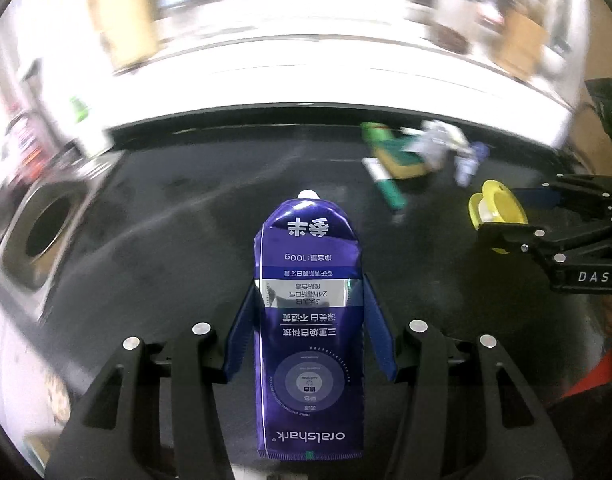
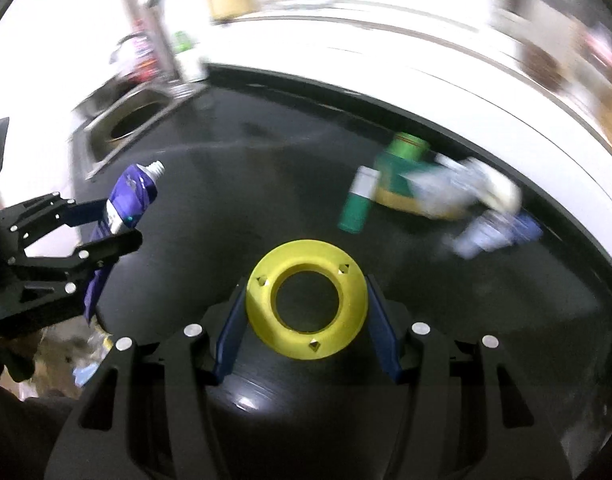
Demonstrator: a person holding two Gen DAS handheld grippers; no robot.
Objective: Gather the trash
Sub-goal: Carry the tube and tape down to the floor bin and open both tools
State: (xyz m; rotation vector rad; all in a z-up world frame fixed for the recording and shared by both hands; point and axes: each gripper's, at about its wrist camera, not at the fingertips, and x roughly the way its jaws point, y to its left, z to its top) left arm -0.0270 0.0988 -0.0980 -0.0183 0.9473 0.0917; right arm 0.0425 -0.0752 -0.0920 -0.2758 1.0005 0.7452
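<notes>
- Left wrist view: left gripper (image 1: 309, 312) about half open, blue pads clamped on the flanks of the tube (image 1: 309, 320), a purple toothpaste tube pointing away from the camera, white nozzle at the far end, no cap visible. Tube is held clear above the black counter (image 1: 166, 240).
- Risk here: the tube is soft and flattened, so a hard squeeze could, in my judgement, push paste out of the open nozzle; a loose one lets it slide out on the way to the bin hole (image 1: 46, 232), seen at left.
- Only this view shows the tube label and the grip from above. The right gripper (image 1: 502, 216) appears at the right edge with the yellow ring (image 1: 494, 204).
- Right wrist view: right gripper (image 2: 306, 308) about half open, pads pressed on both sides of the ring (image 2: 306, 300), held above the counter (image 2: 226, 200).
- Risk: the ring is rigid and round, touched at two narrow spots, so it may pivot or pop free. Both grippers head for the one bin hole (image 2: 126, 128) and could collide.
- Only this view shows the tube (image 2: 134, 192) from the side, its tail hanging below the left gripper (image 2: 114, 216), and the remaining trash pile (image 2: 426, 188) more clearly: a green bottle, crumpled wrappers, blurred.
</notes>
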